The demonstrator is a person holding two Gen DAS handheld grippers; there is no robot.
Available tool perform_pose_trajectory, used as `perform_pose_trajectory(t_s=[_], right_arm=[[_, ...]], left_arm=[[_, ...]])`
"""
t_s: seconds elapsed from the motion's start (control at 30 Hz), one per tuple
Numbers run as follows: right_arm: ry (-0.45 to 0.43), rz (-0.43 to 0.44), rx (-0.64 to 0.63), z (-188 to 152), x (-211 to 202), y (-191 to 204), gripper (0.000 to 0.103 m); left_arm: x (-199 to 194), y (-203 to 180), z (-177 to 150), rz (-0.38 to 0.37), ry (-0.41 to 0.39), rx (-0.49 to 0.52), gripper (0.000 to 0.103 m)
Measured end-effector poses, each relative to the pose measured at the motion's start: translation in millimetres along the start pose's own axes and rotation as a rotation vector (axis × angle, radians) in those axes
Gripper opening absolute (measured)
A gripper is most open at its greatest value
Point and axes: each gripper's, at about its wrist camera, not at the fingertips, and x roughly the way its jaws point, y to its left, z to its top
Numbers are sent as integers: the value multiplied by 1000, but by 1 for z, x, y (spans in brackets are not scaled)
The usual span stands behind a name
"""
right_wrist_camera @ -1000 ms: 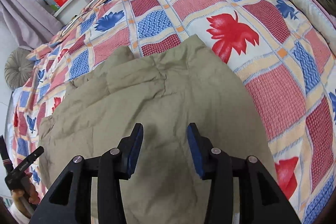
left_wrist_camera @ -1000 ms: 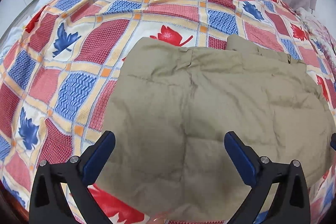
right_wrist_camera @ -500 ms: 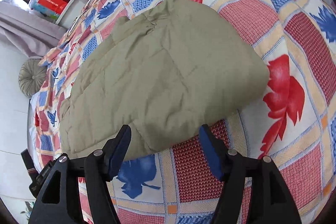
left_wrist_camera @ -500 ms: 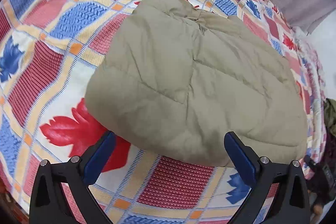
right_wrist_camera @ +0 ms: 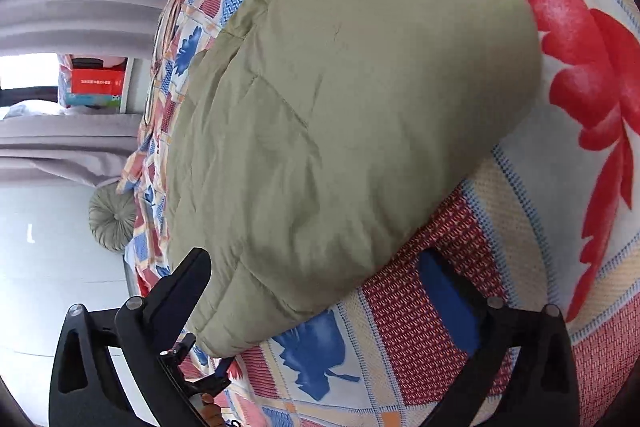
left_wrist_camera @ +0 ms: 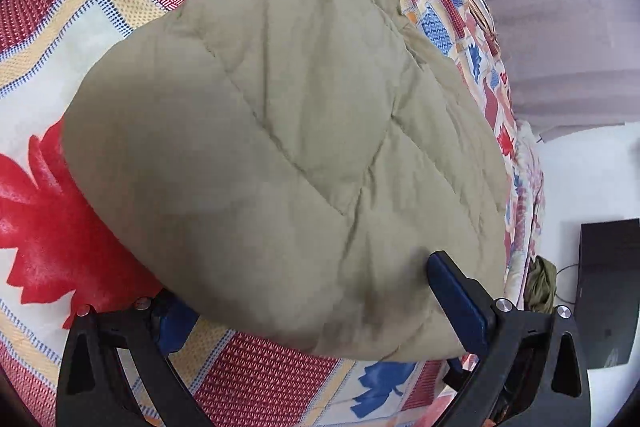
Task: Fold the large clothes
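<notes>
A folded olive-tan padded jacket (left_wrist_camera: 288, 131) lies on the patterned bedspread (left_wrist_camera: 260, 383); it also shows in the right wrist view (right_wrist_camera: 340, 123). My left gripper (left_wrist_camera: 308, 307) is open wide and straddles the jacket's near edge, one finger under the fold at the left, the other (left_wrist_camera: 456, 291) against its right side. My right gripper (right_wrist_camera: 320, 287) is open too, turned on its side, its jaws either side of the jacket's near corner. Neither grips the fabric.
The bedspread (right_wrist_camera: 460, 267) has red and blue leaf prints. A round green cushion (right_wrist_camera: 112, 219) lies at the bed's far end. Grey curtains (left_wrist_camera: 560, 27) hang behind. A dark cabinet (left_wrist_camera: 604, 291) stands beside the bed, a shelf with red boxes (right_wrist_camera: 96, 79) by the window.
Both grippers have drawn back off the jacket, dropped low to the bed and rolled sideways. The right gripper has opened wider. The jacket lies as before.
</notes>
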Motion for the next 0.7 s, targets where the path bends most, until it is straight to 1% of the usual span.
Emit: perform_pose_trajectory(t_s=[0.1,0.2,0.23,0.27,0.3,0.33,0.37,0.4,0.43,0.47,0.5,0.53,0.57,0.6,0.63,0.7], right_arm=[[19,30,20,6,14,3,103],[44,59,39,13,31,7,103],[50,66,46,15,36,8,103],[54,74,51,15,40,7,103],[60,83,60,16,45,6,103],[63,85,69,17,50,6,103],[63,87,80,18,53,6,103],[62,95,93,18,54,6,103],[60,102,106,18,56,5,102],[58,108,119,18,55,5,99],[57,112,131,17,55,3,84],[61,106,140,17,54,1,67],[67,101,148,18,55,0,62],[68,101,152,17,54,-1,53],[68,105,150,17,53,-1,47],[64,109,139,15,50,0,42]], left_arm=[[10,-6,12,3,-19,-4,103],[19,-11,21,29,-36,-8,103],[20,-12,23,41,-43,-9,99],[21,-13,24,60,-51,-5,92],[22,-15,26,73,-54,10,68],[22,-16,27,57,-50,32,46],[20,-16,28,38,-45,37,39],[18,-17,27,35,-46,48,32],[15,-21,27,46,-56,76,29],[12,-26,27,62,-65,108,28],[10,-31,26,79,-72,131,27],[8,-37,25,97,-80,154,27],[7,-40,24,110,-85,170,27],[6,-43,24,119,-89,181,27],[5,-46,24,127,-92,192,27],[1,-48,22,132,-95,205,24]])
